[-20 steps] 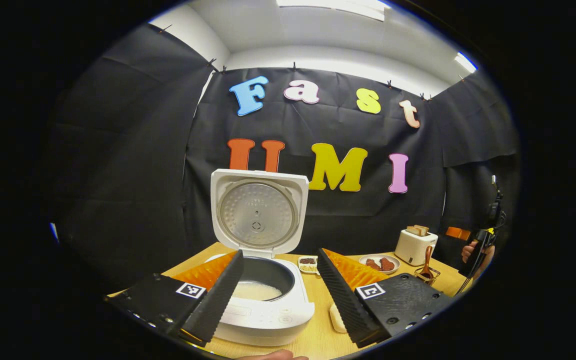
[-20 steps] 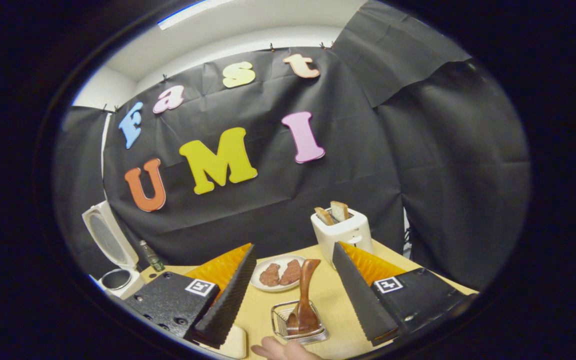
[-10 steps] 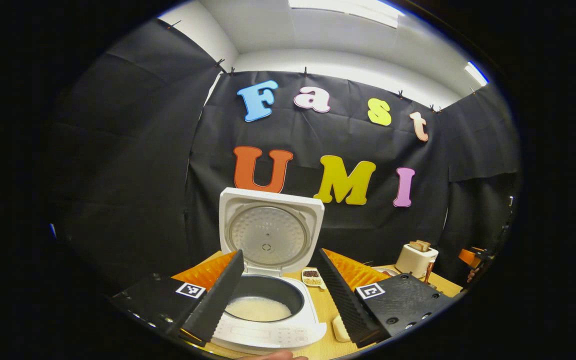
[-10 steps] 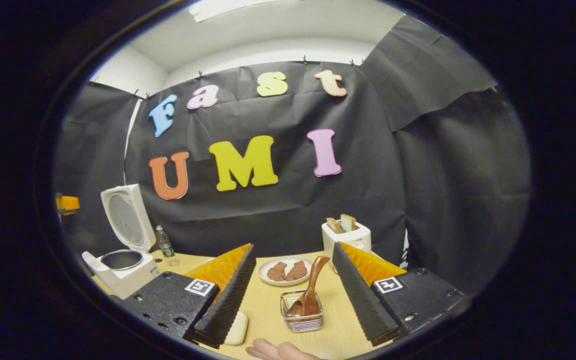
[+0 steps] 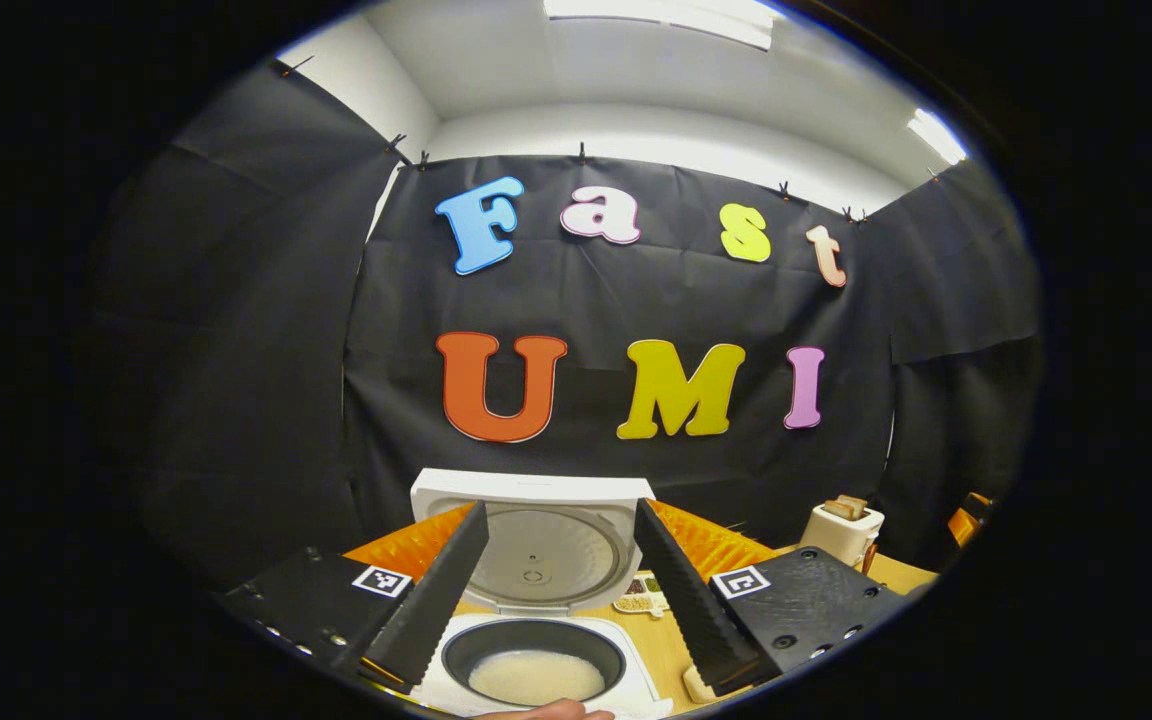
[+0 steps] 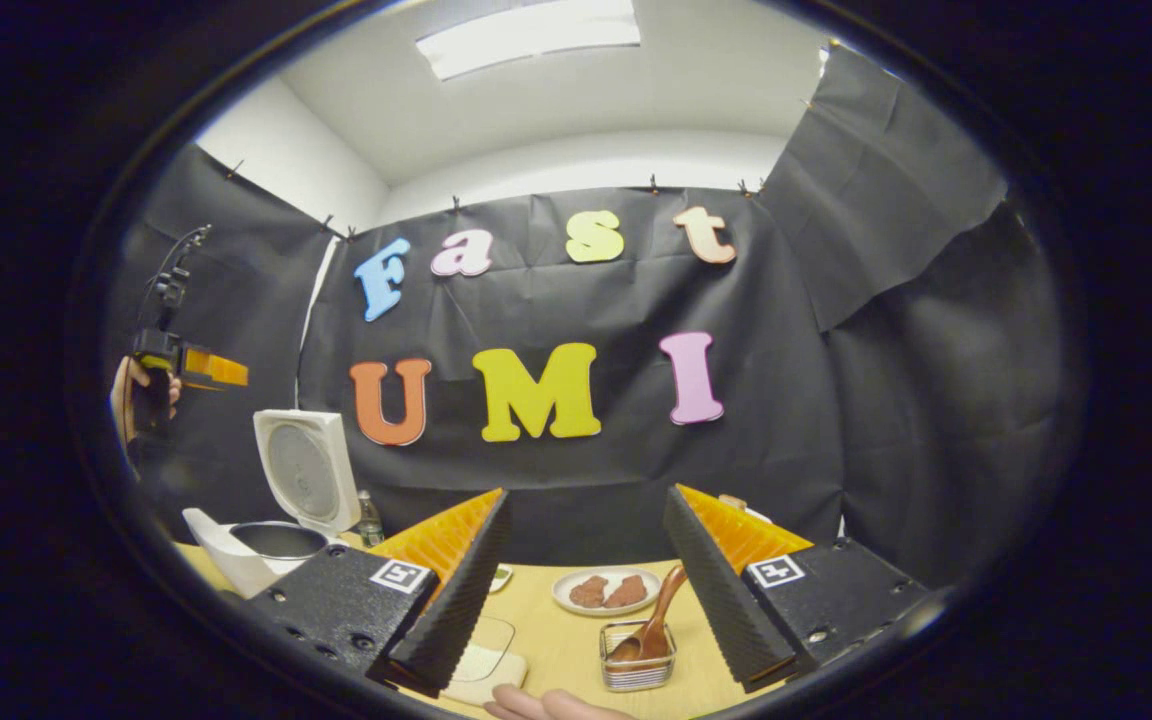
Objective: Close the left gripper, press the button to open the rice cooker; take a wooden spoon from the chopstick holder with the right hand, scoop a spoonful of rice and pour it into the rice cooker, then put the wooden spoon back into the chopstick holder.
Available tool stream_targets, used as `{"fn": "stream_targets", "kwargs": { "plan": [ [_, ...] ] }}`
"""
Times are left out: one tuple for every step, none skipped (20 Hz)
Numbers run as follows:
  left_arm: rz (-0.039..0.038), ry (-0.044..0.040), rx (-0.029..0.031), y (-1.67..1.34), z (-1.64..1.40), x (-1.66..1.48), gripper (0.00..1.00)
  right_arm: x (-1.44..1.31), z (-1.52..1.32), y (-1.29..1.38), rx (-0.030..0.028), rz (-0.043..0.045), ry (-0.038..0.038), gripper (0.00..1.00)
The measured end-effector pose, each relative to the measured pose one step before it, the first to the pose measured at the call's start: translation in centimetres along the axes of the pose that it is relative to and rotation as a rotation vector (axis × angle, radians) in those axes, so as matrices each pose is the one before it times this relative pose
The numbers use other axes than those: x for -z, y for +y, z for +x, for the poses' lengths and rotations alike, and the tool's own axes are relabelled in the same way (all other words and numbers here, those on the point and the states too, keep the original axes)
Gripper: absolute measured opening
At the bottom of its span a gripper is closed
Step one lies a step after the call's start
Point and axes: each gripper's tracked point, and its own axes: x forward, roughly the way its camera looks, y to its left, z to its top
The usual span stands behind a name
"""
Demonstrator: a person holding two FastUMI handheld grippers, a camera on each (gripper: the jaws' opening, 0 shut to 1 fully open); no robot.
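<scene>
The white rice cooker (image 5: 626, 690) stands open, its lid (image 5: 533, 545) upright and pale rice (image 5: 536, 677) in the dark pot. My left gripper (image 5: 558, 510) hangs open above and in front of it, holding nothing. In the right gripper view the wooden spoon (image 6: 651, 625) leans in the wire chopstick holder (image 6: 638, 668) on the table. My right gripper (image 6: 586, 495) is open, well above and behind the holder. That view also has the cooker (image 6: 236, 555) far left and, above it, the left gripper (image 6: 191, 365) in a hand (image 6: 126, 400).
A plate of meat (image 6: 606, 590) lies behind the holder. A pale dish (image 6: 481, 665) sits at the front near a hand (image 6: 546, 705). A small bottle (image 6: 369, 515) stands beside the cooker. A toaster (image 5: 841, 530) and a divided dish (image 5: 641, 597) stand on the wooden table (image 5: 901, 572).
Both grippers have lifted and drawn back, so the table things sit lower in both views. The spoon rests in its holder throughout. Both stay open.
</scene>
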Motion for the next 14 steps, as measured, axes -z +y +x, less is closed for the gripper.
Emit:
{"fn": "stream_targets", "kwargs": {
  "plan": [
    [0.01245,-0.00762,0.00535,0.014,1.060,-0.356,0.94,0.208,0.037,0.297,-0.00829,0.00221,0.00170,1.00],
    [0.01103,-0.01366,0.00147,0.149,1.240,-0.381,0.94,0.206,-0.039,0.243,-0.00926,0.00557,0.00060,1.00],
    [0.00113,-0.01578,-0.00527,0.394,1.247,-0.312,0.94,0.149,-0.015,0.136,-0.00433,0.00757,-0.00593,1.00],
    [-0.01337,-0.01448,0.00444,0.161,1.211,-0.279,0.94,-0.139,-0.079,-0.036,0.00193,0.01162,-0.01400,1.00],
    [-0.02315,-0.01166,0.00739,-0.018,1.315,0.041,0.94,0.140,-0.107,0.009,-0.00117,0.00493,-0.00747,1.00],
    [-0.02135,0.00288,0.00751,0.100,1.317,0.382,0.94,0.315,-0.124,-0.028,-0.00169,0.00324,0.00116,1.00],
    [-0.00560,0.01904,-0.00965,0.594,1.287,0.807,0.94,0.636,-0.151,0.003,-0.00474,-0.00093,0.00938,1.00],
    [0.01072,0.03224,-0.02397,1.050,1.211,0.923,0.94,0.393,-0.083,0.031,-0.00322,-0.00133,0.00900,1.00],
    [0.00887,0.01686,-0.02421,0.917,0.982,0.540,0.94,0.378,-0.018,-0.027,-0.00066,-0.00471,0.01115,1.00],
    [-0.00455,0.00621,-0.00633,0.300,0.805,0.106,0.94,0.395,-0.068,0.034,-0.00034,-0.00503,0.01390,1.00],
    [-0.01228,-0.00101,0.00951,-0.217,0.630,-0.103,0.94,0.454,-0.107,0.067,-0.00357,-0.00627,0.01489,1.00],
    [-0.00203,-0.01015,0.00717,-0.216,0.501,-0.269,0.94,0.173,-0.081,0.178,-0.00441,-0.00364,0.00957,1.00],
    [0.00518,0.00572,0.00076,0.165,0.586,0.245,0.94,0.035,-0.099,0.272,-0.00555,-0.00236,0.00422,1.00],
    [-0.00484,0.00302,-0.00377,0.187,0.567,-0.059,0.94,0.106,-0.093,0.181,-0.00219,-0.00265,0.00322,1.00]
  ]
}}
